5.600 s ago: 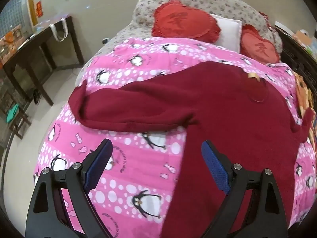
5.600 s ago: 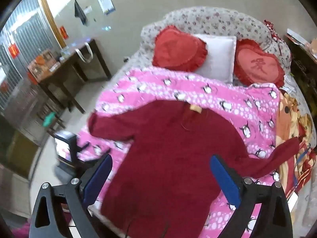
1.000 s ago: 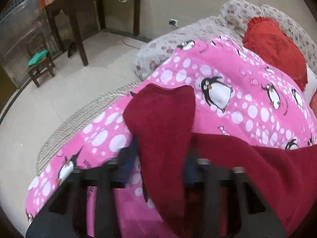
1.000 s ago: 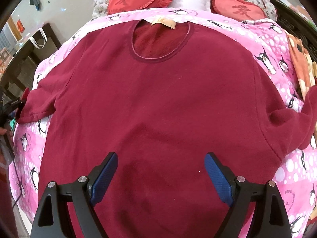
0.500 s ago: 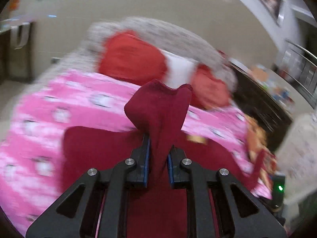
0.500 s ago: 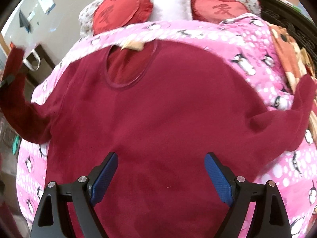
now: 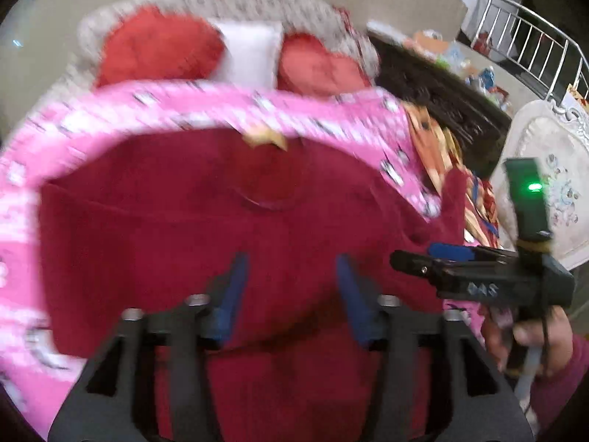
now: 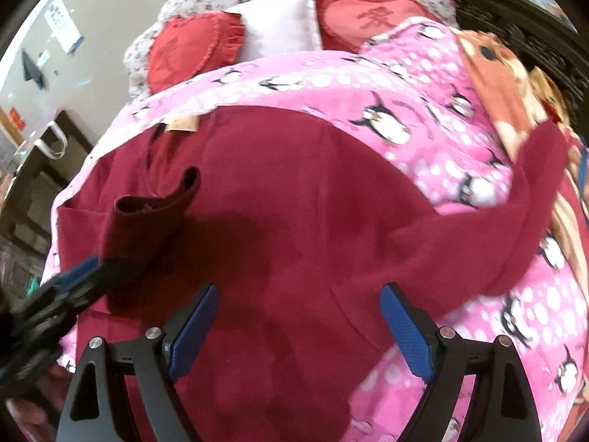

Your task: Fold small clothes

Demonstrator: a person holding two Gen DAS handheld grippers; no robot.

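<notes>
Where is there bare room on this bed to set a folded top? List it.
Bare quilt lies between the sweater collar and the pillows, and again below the outstretched sleeve. The middle is covered by the sweater; the head is crowded with pillows.

Both cameras sit low behind their own fingers and look across the dark red sweater (image 7: 221,243) toward the head of the bed. The left wrist view, motion-blurred, hangs close above the sweater's lower body, facing its neckline tag (image 7: 267,140), with the right gripper (image 7: 423,258) at its right edge. The right wrist view is also close over the sweater (image 8: 294,221), angled slightly toward its right sleeve, with the left gripper (image 8: 79,276) at its left edge. Both share the sweater's chest, the tag (image 8: 182,123), the pink penguin blanket (image 8: 405,110) and the white pillow (image 8: 279,25) beyond.
</notes>
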